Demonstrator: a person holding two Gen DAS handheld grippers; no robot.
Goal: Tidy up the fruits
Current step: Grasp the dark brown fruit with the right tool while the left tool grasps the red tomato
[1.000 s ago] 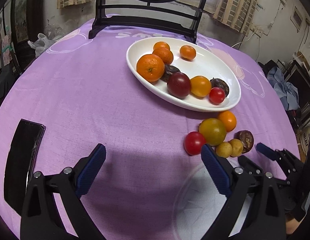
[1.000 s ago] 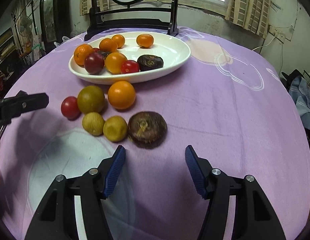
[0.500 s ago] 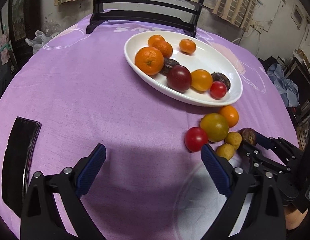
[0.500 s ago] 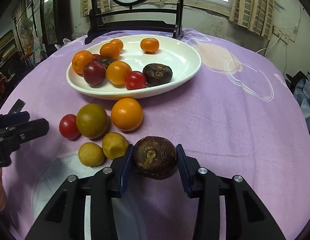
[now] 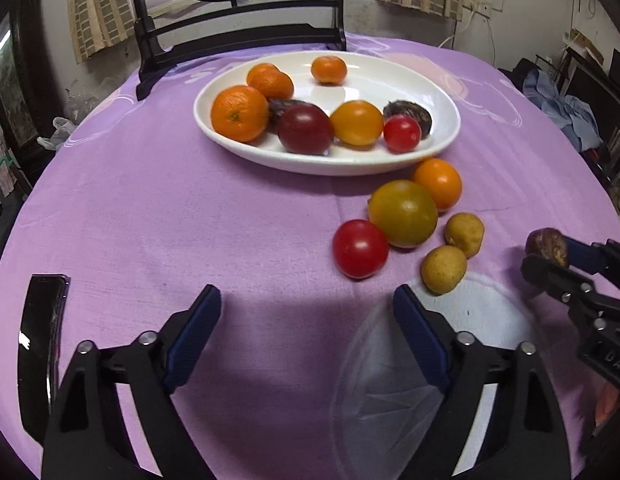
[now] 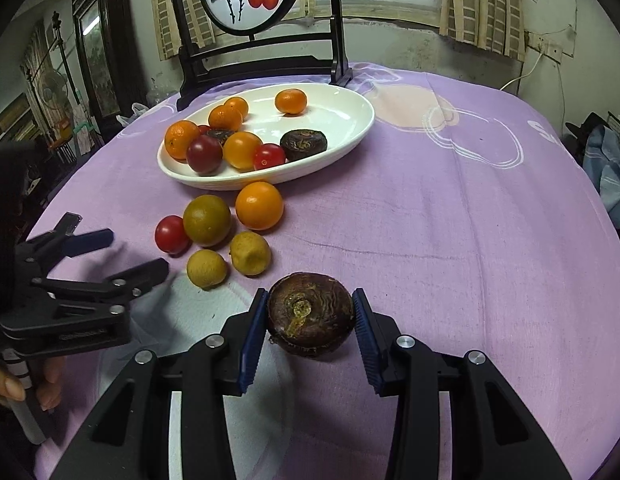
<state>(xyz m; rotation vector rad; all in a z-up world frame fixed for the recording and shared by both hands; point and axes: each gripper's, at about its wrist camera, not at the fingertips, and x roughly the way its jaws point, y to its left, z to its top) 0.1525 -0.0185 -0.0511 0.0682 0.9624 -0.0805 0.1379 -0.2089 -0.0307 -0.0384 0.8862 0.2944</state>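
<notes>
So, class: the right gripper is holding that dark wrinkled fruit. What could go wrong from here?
1. The right gripper pinches the round dark wrinkled fruit only at its sides, so it could slip out.
2. Lowered carelessly, it could knock fruit crowding the white dish.
3. The left gripper, closing empty, could nudge the loose red tomato.

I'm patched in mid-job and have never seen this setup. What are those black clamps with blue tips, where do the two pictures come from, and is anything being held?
No robot here: a person holds a two-finger clamp in each hand, each with a camera looking along its fingers. One picture comes from the left gripper; its jaws are closing with nothing between them. The other comes from the right gripper, clamped on a dark brown wrinkled fruit. On the purple tablecloth a white oval dish already holds fruit. Beside it lie an orange, a greenish tomato, a red cherry tomato and two small yellow fruits. A black phone lies at the left.
</notes>
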